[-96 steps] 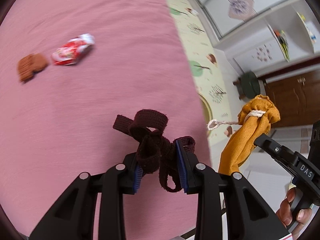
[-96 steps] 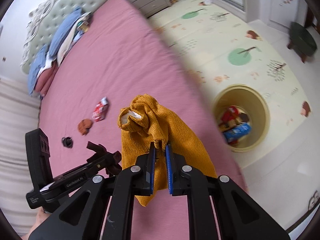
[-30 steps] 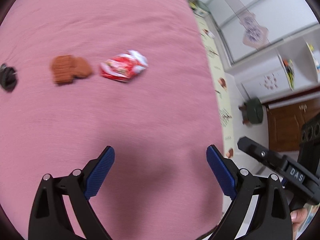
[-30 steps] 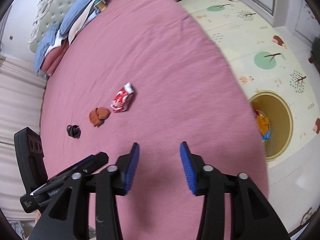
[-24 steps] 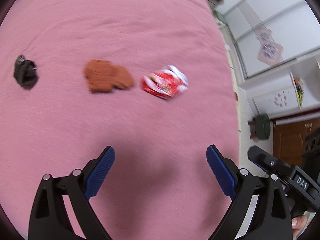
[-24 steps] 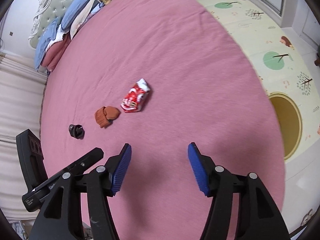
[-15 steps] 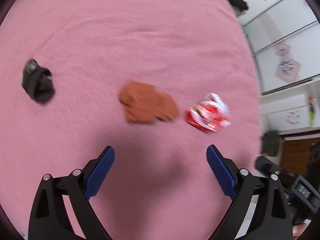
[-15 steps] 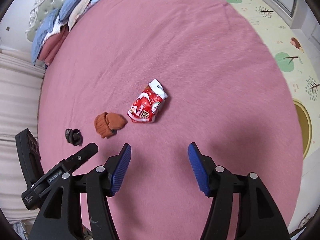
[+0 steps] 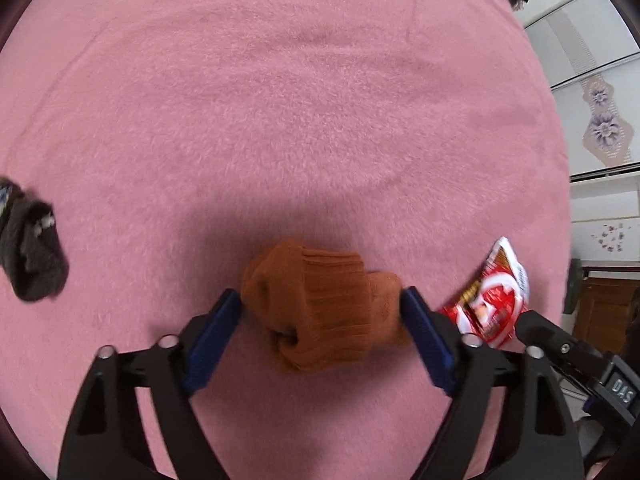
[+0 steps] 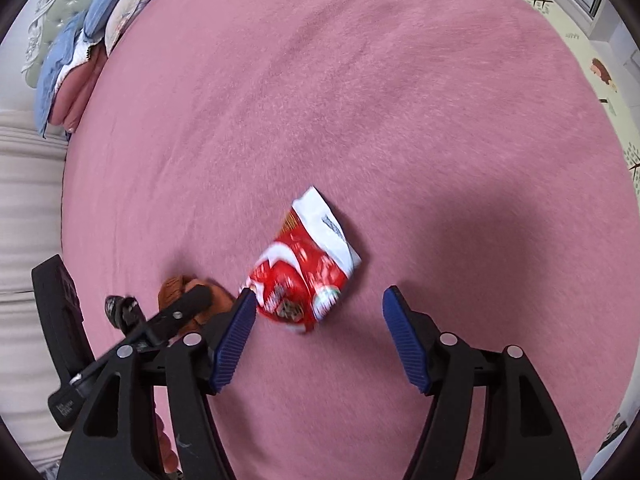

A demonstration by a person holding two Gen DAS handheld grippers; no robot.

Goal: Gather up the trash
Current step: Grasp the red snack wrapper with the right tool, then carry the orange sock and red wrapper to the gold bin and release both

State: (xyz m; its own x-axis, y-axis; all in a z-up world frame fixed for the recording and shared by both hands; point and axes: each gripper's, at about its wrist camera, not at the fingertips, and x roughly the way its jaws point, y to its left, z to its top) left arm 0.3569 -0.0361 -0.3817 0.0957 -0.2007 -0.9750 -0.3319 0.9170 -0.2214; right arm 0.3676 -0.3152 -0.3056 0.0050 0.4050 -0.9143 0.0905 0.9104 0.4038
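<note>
A fuzzy pink bedspread (image 9: 320,120) fills both views, with folded blue and pink bedding (image 10: 80,40) at its far left and a patterned cream floor mat (image 10: 600,60) to the right. The left gripper (image 9: 322,312) points steeply down, its jaws closing around a balled rust-brown knit sock (image 9: 320,308), both pads touching it. The right gripper (image 10: 318,312) tilts down just beyond, jaws opening, the crumpled red-and-white snack wrapper (image 10: 304,276) partly between them, unclamped; a dark grey sock ball (image 9: 32,256) lies far left.
</note>
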